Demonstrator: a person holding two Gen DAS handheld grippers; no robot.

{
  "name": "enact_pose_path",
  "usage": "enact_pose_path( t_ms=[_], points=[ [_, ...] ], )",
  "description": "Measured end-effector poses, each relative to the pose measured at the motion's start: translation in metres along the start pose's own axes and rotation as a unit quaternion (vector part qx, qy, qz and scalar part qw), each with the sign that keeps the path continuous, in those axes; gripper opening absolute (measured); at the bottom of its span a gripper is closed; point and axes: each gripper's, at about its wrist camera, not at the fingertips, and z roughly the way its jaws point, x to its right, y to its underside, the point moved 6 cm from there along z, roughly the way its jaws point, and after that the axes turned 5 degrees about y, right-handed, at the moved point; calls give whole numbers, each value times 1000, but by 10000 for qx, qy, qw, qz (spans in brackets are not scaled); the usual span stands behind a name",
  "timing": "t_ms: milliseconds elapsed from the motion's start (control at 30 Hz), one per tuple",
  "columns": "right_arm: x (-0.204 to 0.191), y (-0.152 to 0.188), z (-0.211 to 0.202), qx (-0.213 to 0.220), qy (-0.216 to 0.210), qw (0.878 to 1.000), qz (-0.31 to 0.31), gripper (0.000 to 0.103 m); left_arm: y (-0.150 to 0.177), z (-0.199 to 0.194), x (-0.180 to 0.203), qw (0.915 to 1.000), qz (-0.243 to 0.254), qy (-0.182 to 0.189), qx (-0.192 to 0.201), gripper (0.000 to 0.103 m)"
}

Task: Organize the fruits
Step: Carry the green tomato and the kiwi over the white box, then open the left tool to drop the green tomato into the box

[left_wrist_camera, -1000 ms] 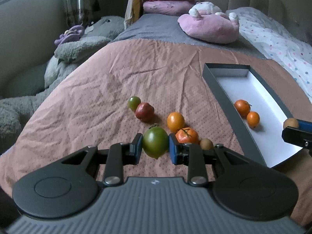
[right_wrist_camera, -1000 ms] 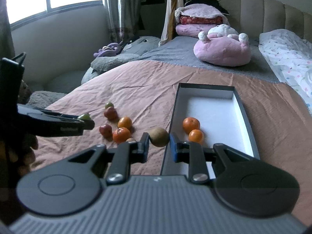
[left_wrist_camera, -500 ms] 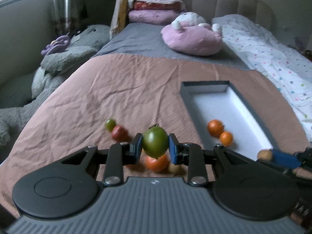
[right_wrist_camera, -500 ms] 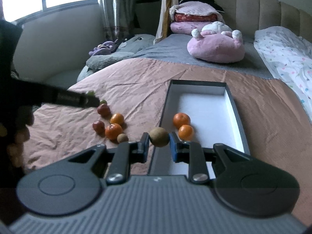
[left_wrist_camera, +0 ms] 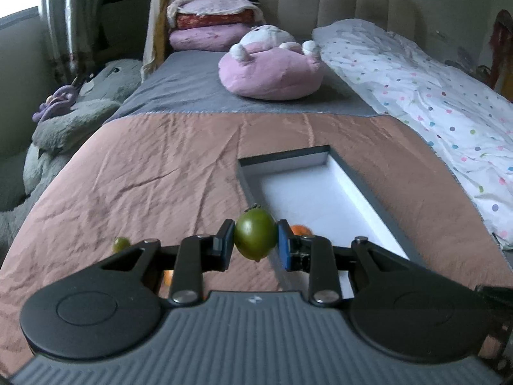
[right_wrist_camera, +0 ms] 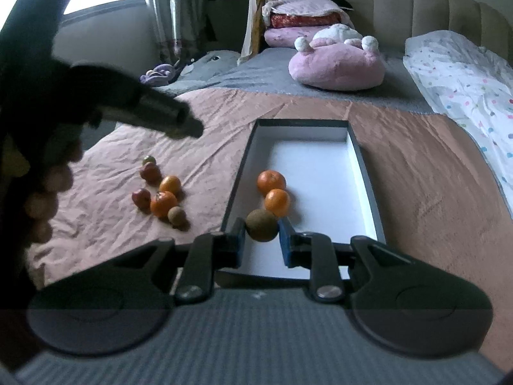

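**Operator:** Between my right gripper's [right_wrist_camera: 262, 235] pads sits a brown fruit [right_wrist_camera: 261, 230], clamped firm, hanging over the near end of the box [right_wrist_camera: 239, 173], just above its white floor. My left gripper [left_wrist_camera: 255, 244] is clenched on a green fruit [left_wrist_camera: 255, 238], held in the air over the box's near left wall, not yet inside.

**Spotter:** What is already in the box?

**Operator:** Two oranges [right_wrist_camera: 271, 182], touching each other, just beyond the brown fruit. On the blanket [right_wrist_camera: 208, 147] left of the box lies a loose cluster [right_wrist_camera: 162, 189]: two oranges, two reddish fruits, a small brown one and a small green one at the far end. Beyond the blanket, a pink plush [right_wrist_camera: 336, 61] sits near the headboard.

**Spotter:** What worries you?

**Operator:** Three things, I judge. If I release the brown fruit from where it hangs, it may strike the nearer orange and send both rolling along the smooth floor. If I let the green one go too early, it could hit the wall's rim and drop back onto the blanket. Both grippers are also aiming at the same near end, so they could knock together unless one waits.
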Motion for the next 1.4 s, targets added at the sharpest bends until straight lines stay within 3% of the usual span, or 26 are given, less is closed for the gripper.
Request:
enact_pose_path(
  t_ms=[567, 1067, 1100, 1233, 1400],
  points=[
    [21, 9, 13, -137, -53, 9996, 224, 26, -22, 65, 55, 9989, 389, 232, -145, 33],
    [28, 6, 20, -172, -47, 9990, 401, 26, -40, 93, 67, 9979, 590, 238, -152, 34],
    [28, 4, 19, -155, -33, 9990, 423, 25, -42, 93, 68, 9976, 626, 235, -154, 35],
    [28, -3, 16, -76, 10, 9986, 530, 26, -55, 89, 72, 9963, 812, 262, -63, 55],
    [27, -12, 12, 11, 71, 9979, 646, 26, -71, 80, 77, 9944, 1005, 331, 72, 57]
  ],
)
